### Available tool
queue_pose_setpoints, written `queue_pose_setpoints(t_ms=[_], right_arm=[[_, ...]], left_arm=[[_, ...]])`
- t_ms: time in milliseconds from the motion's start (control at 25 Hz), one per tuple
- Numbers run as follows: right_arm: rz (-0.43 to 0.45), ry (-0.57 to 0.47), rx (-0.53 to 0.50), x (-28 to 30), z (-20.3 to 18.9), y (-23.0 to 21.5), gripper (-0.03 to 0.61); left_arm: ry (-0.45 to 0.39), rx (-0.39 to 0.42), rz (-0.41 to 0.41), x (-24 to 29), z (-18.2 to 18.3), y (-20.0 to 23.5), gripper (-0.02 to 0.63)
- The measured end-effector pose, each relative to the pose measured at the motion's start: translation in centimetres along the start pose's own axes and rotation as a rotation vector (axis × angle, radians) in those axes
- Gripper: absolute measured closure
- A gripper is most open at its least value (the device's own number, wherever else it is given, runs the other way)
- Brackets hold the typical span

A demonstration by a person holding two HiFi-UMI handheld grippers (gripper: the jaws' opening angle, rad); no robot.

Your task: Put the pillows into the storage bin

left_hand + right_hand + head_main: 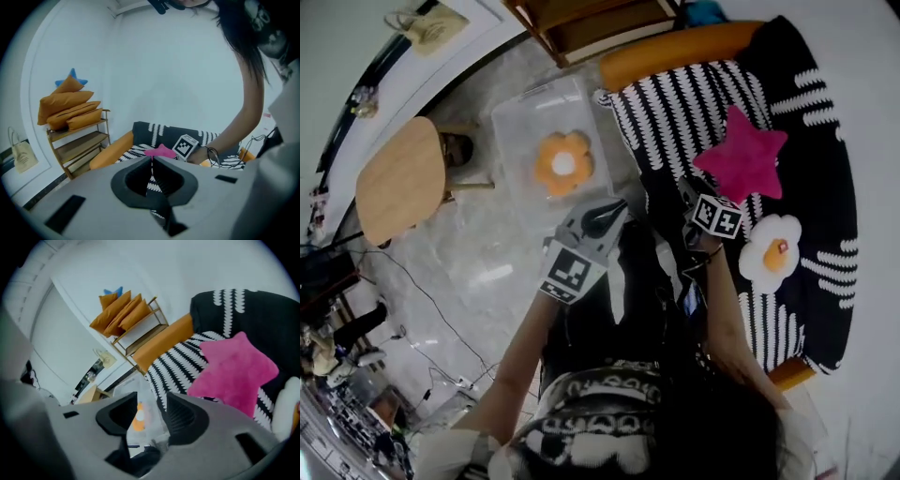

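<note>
Plastic storage bin: clear and lidless, standing on the pale marble floor just beside the sofa's end.
Stowed: one orange flower-shaped pillow with a white centre lies inside the bin.
Outstanding: a pink plush star pillow and a white egg-shaped pillow with an orange middle. Both lie near each other on the black-and-white striped sofa.
Left gripper: jaws drawn together to a thin slit with nothing between them. It points toward the sofa.
Right gripper: jaws about half apart, holding nothing. The bin shows through the gap, and the star pillow lies just off to its right.
Step in hand: judged to be the reach for a second pillow, most likely the star. The task looks roughly a third done.
Next move: the right gripper would need to swing onto an arm of the star and close on the plush. The left jaws would have to part before they could help.
Risk: soft filling may slip from a shallow pinch.
</note>
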State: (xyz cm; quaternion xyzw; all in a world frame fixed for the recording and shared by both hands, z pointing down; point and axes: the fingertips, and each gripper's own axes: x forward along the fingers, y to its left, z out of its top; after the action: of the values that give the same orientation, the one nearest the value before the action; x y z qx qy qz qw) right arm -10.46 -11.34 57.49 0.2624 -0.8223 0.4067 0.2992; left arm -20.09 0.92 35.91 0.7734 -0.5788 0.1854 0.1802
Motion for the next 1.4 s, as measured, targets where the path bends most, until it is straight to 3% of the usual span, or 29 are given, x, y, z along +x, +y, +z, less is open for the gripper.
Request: queue_pose_setpoints(t_ms=[280,480,640,880,1040,1200,1400], right_arm=[[-0.221,-0.089,0.153,-5.1,-3.3,-12.2,0.358],[-0.325,-0.027,0.185,-5.6,-7.8,-18.9,0.313],[-0.375,0.044,0.195,-3.9,-10.6,-22.2,0.257],[-0.397,0.062,0.241,-0.8,-12.4,-25.2,0.244],[-0.404,0.08,0.253,0.1,-12.5,-25.9,0.335],[-0.332,0.041,0.215,-0.3,-10.3,-23.2,0.4],[-0.195,-0.08,0.254,-2.1,-5.2,-17.7,0.434]], left_arm=[[0.034,0.1,-0.21,6.5,-1.7,-4.9,0.606],[0.081,0.168,-0.302,9.6,-3.8,-7.7,0.606],[0.1,0.165,-0.322,11.3,-5.6,-8.7,0.606],[0.138,0.13,-0.314,12.3,-8.7,-9.2,0.606],[0.172,0.126,-0.283,12.0,-10.9,-8.0,0.606],[0.174,0.118,-0.234,10.7,-11.1,-5.7,0.606],[0.11,0.065,-0.136,8.1,-9.9,-3.0,0.606]])
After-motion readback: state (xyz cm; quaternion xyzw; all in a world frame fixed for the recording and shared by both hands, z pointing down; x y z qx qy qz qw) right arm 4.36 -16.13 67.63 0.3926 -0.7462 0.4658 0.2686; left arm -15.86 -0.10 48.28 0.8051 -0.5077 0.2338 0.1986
